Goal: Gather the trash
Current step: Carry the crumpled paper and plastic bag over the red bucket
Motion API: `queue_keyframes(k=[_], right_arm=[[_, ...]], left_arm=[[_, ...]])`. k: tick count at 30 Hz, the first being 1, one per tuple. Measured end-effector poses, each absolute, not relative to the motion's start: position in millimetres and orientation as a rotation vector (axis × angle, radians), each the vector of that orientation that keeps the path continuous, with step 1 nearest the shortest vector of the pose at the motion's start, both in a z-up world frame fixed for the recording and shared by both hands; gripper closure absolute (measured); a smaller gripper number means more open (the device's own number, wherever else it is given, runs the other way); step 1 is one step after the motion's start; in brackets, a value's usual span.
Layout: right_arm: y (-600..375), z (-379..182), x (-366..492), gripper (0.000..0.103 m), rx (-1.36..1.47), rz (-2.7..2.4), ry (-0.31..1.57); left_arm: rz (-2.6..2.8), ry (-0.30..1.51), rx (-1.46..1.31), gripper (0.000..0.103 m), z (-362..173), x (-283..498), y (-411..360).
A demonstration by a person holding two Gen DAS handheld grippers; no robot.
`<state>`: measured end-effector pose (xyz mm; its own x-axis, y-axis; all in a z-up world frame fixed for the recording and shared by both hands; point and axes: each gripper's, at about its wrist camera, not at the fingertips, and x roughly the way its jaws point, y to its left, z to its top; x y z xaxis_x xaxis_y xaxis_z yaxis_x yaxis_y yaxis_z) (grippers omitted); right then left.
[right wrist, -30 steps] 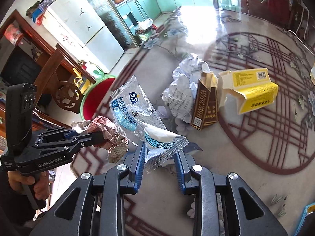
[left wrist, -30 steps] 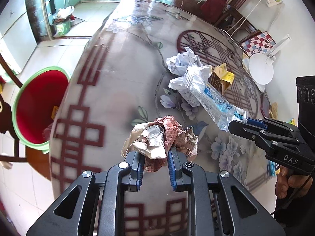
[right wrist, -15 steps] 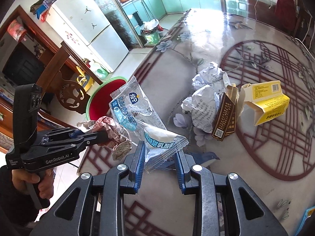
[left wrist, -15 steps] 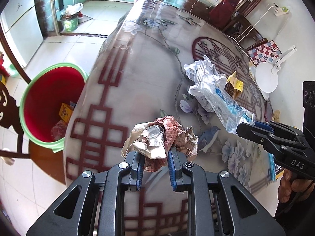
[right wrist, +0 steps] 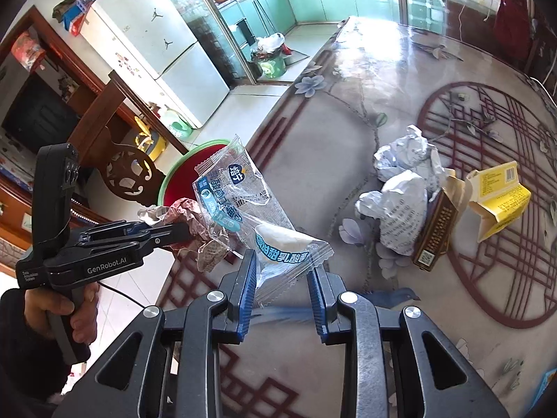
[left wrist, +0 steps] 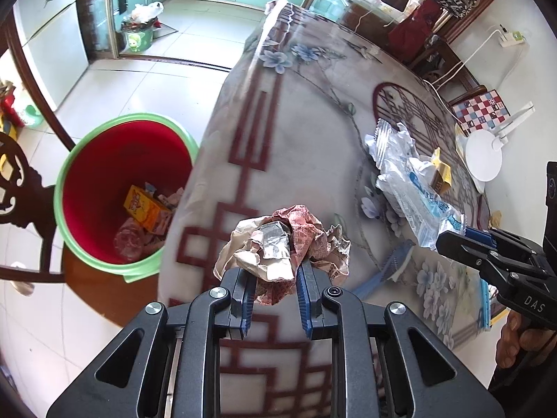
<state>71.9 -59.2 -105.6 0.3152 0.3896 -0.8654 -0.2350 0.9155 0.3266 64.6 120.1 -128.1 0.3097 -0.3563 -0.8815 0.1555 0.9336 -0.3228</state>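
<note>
Crumpled pink-and-tan paper wad (left wrist: pixel 285 240) and a clear blue-printed wrapper (right wrist: pixel 257 223), both carried near the table (left wrist: pixel 313 111) edge.
The left gripper (left wrist: pixel 275 299) is nearly closed, pinching the wad, which bulges past its fingertips. The right gripper (right wrist: pixel 283 296) pinches the wrapper's lower end; the rest rises beyond its fingers. Below the table edge stands the red bin (left wrist: pixel 104 181).
</note>
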Motion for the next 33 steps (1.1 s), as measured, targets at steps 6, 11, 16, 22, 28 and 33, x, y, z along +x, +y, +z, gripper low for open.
queue_keyframes(k=[6, 11, 16, 22, 28, 33], right_arm=[[-33, -107, 86, 0.077, 0.133, 0.419, 1.189], [-5, -108, 100, 0.077, 0.115, 0.435, 1.193], [26, -112, 113, 0.077, 0.092, 0.459, 1.207], [62, -115, 126, 0.077, 0.053, 0.481, 1.224], [87, -118, 138, 0.077, 0.027, 0.481, 1.234], [100, -123, 147, 0.077, 0.024, 0.476, 1.246]], left_arm=[[-0.33, 1.209, -0.195, 0.083, -130, 77, 144], [-0.316, 1.2, -0.206, 0.083, -130, 87, 169], [-0.288, 1.204, -0.223, 0.083, -135, 96, 195], [-0.244, 1.215, -0.25, 0.083, -145, 106, 227], [-0.186, 1.219, -0.238, 0.083, -152, 118, 251], [-0.132, 1.219, -0.192, 0.083, -157, 124, 261]])
